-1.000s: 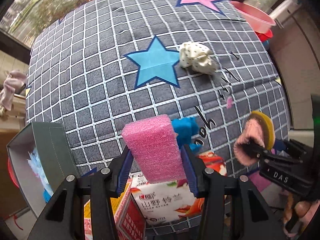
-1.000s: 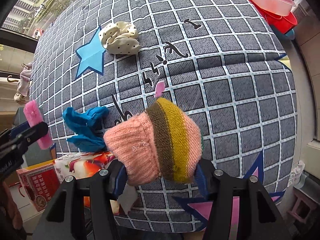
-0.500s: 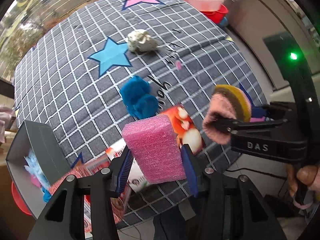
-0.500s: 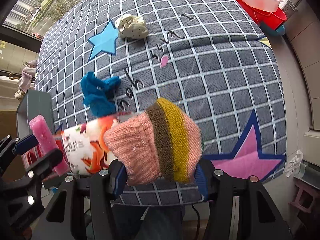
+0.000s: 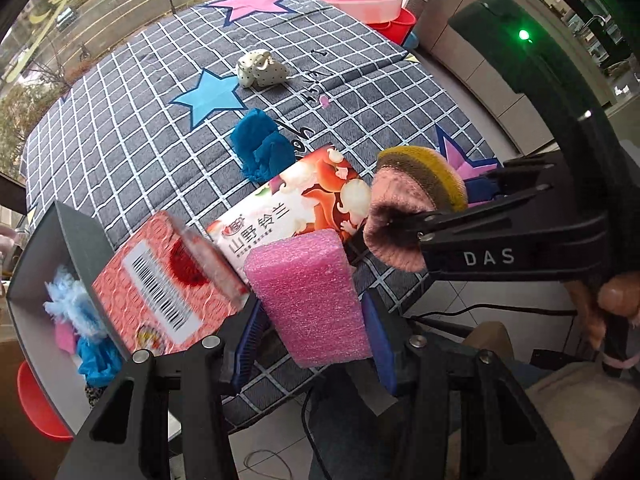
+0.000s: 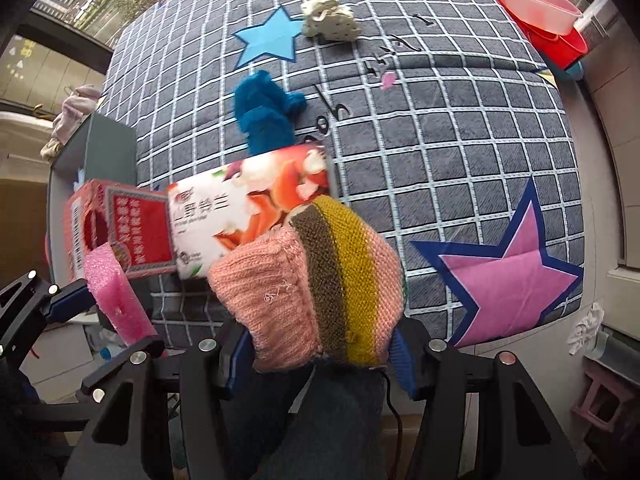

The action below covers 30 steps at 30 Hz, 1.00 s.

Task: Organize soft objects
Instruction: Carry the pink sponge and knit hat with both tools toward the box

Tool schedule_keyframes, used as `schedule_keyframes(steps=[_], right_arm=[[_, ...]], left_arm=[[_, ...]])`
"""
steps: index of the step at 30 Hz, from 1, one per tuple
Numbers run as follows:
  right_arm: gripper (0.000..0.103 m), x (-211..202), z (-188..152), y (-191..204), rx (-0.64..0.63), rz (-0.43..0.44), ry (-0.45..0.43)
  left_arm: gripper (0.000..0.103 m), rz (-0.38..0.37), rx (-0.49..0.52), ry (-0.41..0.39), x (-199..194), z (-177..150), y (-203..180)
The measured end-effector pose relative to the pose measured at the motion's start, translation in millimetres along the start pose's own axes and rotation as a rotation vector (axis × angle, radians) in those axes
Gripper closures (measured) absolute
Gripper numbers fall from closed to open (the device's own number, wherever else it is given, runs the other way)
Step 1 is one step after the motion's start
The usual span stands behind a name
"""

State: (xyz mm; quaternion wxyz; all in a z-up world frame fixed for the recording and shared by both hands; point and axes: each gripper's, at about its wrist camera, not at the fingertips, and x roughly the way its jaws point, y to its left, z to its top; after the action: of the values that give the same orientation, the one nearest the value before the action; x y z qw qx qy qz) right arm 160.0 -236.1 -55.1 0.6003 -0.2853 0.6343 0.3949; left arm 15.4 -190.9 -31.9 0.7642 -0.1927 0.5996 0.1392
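My left gripper is shut on a pink foam sponge, held off the near edge of the checked mat. My right gripper is shut on a pink, brown and yellow knitted hat, also off the near edge; the hat also shows in the left wrist view. A blue fuzzy cloth and a cream dotted cloth lie on the mat. An open grey box at the left holds soft blue and pink things.
A white and orange tissue pack and a red carton lie at the mat's near edge, beside the grey box. Pink and red basins stand past the far right corner. Floor and cables lie below the grippers.
Both grippers have pulled back and up from the mat with their loads held. The mat's near edge, the cartons and the grey box now show more fully.
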Motion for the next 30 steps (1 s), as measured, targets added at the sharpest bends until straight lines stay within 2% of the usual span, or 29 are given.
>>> schedule_keyframes(steps=[3,7,15,23,30], right_arm=[[0.044,-10,-3,15,-0.037,0.007,-0.016],[0.045,-24,-5,41,-0.103,0.018,-0.045],[0.044,-44,-8,103,-0.255,0.046,-0.089],[0.044,-51,1,157,-0.388,0.042,-0.11],[0.044,-48,4,208,-0.522,0.045,-0.095]], left_arm=[[0.05,0.022,-0.012,-0.059,-17,-14,8],[0.05,0.041,-0.068,-0.1,-32,-29,25],[0.05,0.097,-0.256,-0.158,-55,-61,75],[0.05,0.153,-0.48,-0.175,-64,-103,132],[0.05,0.197,-0.634,-0.167,-66,-141,170]])
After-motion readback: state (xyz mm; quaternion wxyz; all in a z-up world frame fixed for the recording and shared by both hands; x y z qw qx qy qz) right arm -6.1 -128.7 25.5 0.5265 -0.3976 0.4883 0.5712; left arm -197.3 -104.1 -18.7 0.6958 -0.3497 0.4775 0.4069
